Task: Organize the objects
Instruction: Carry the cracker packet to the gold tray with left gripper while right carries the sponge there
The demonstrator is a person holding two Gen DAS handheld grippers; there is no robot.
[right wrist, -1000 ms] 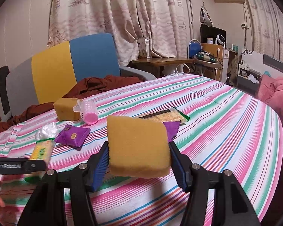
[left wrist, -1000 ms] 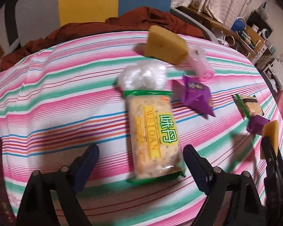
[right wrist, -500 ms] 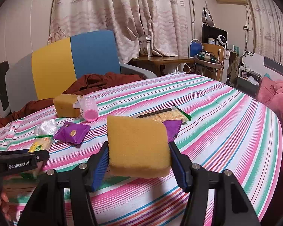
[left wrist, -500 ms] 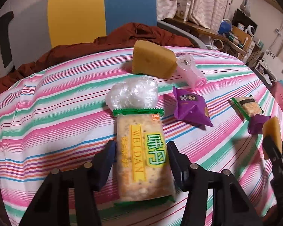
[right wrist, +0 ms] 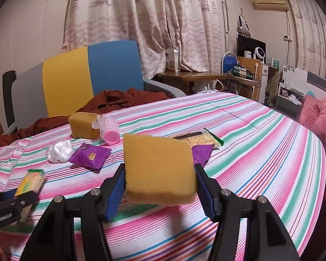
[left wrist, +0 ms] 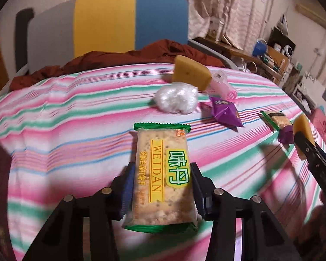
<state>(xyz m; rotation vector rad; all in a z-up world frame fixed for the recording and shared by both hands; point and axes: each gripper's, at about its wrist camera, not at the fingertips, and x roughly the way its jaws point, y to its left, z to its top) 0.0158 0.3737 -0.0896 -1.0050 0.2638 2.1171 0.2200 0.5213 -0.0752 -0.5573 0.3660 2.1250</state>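
Left gripper [left wrist: 162, 192] jaws are closing on the cracker pack [left wrist: 162, 174], clamped across its near end and lifted off the striped cloth [left wrist: 65, 134], while a yellow sponge [right wrist: 158, 169] is held clamped in the right gripper [right wrist: 159, 189] above the cloth, presumably parked until a spot is chosen.

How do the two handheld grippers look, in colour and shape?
Both the left gripper and the right gripper have black angular plastic arms with silver screws, and blue ribbed pads on the fingers. In the right wrist view, white lettering marks the left one's side.
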